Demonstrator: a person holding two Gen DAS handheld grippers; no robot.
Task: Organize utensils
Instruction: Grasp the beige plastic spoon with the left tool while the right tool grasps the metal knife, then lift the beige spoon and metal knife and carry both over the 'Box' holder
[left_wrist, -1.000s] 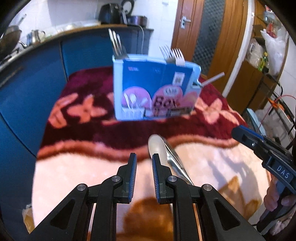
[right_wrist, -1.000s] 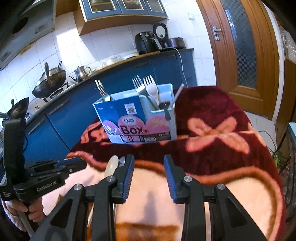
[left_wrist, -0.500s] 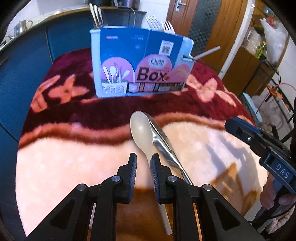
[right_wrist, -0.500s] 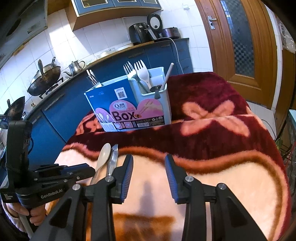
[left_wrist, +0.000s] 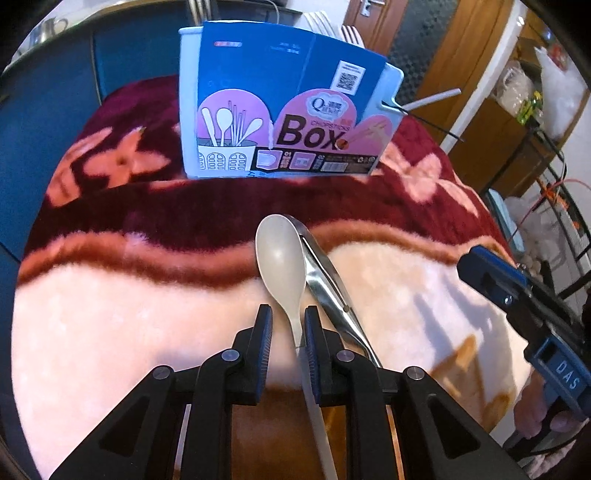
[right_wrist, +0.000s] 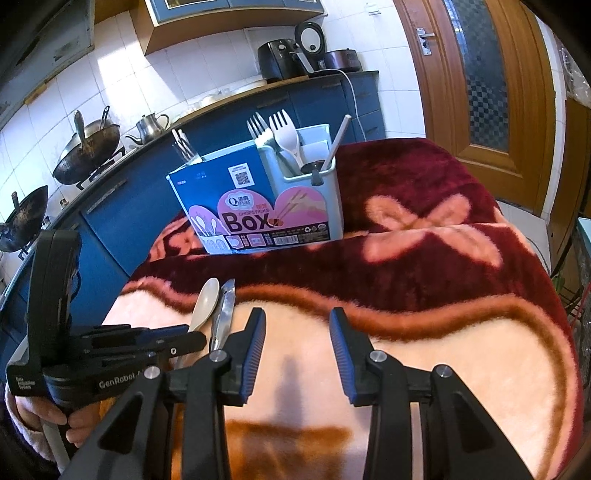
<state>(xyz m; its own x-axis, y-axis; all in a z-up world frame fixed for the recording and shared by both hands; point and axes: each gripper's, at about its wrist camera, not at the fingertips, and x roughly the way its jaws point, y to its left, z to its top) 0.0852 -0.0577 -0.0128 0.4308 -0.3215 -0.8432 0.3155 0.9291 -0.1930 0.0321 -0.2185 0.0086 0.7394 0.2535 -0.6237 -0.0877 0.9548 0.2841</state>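
Note:
A white plastic spoon (left_wrist: 282, 258) lies bowl-up on the fleece blanket (left_wrist: 110, 332), beside a metal tong-like utensil (left_wrist: 325, 280). My left gripper (left_wrist: 287, 325) points down over the spoon's neck. Its jaws are closing with the handle between them: the handle touches the right pad, and a gap remains at the left pad. The blue utensil box (left_wrist: 284, 110) stands further back, holding forks (right_wrist: 284, 136) and other utensils. In the right wrist view, my right gripper (right_wrist: 297, 328) hovers open over bare blanket with nothing between its fingers. The spoon (right_wrist: 205, 306) lies to its left.
A blue kitchen counter (right_wrist: 110, 206) with woks and a kettle runs behind the blanket-covered table. A wooden door (right_wrist: 480, 92) stands at the back right. A shelf with bags (left_wrist: 546, 92) is to the right. A hand (right_wrist: 33, 417) holds the left gripper.
My left gripper has sunk and tipped down toward the spoon, so the spoon's neck now sits between its jaws. The right gripper has hardly moved.

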